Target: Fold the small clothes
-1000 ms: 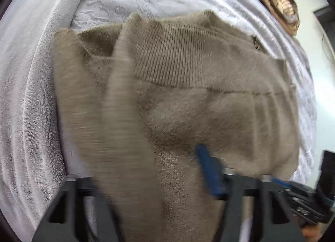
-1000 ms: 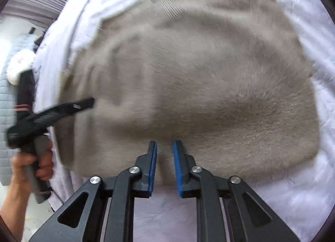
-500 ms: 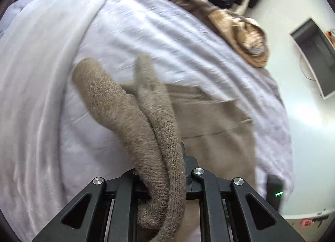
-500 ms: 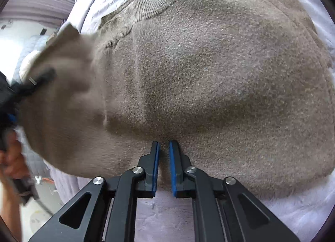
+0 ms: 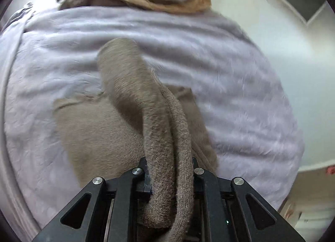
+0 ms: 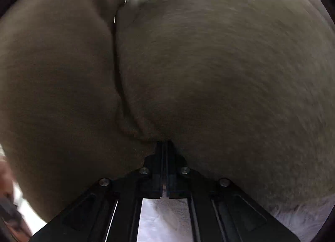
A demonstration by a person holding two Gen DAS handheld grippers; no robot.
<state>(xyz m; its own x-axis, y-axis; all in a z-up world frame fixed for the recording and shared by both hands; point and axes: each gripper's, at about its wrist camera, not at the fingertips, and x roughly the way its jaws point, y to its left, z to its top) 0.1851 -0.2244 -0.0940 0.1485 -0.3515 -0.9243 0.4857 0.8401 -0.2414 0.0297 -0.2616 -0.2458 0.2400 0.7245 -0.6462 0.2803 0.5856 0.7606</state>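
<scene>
Sweater (image 5: pixel 167 147) lifted, clamped in left hand-held gripper (image 5: pixel 169 170)

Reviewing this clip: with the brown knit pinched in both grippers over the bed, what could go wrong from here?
1. The left gripper clamps a thick doubled roll of the brown sweater; the bunched knit may land as a lump, not a flat fold.
2. The right gripper is shut at the sweater's very edge; a pull might slip it free.
3. Fabric fills the right wrist view, so placement on the bedspread is hard to judge.
</scene>
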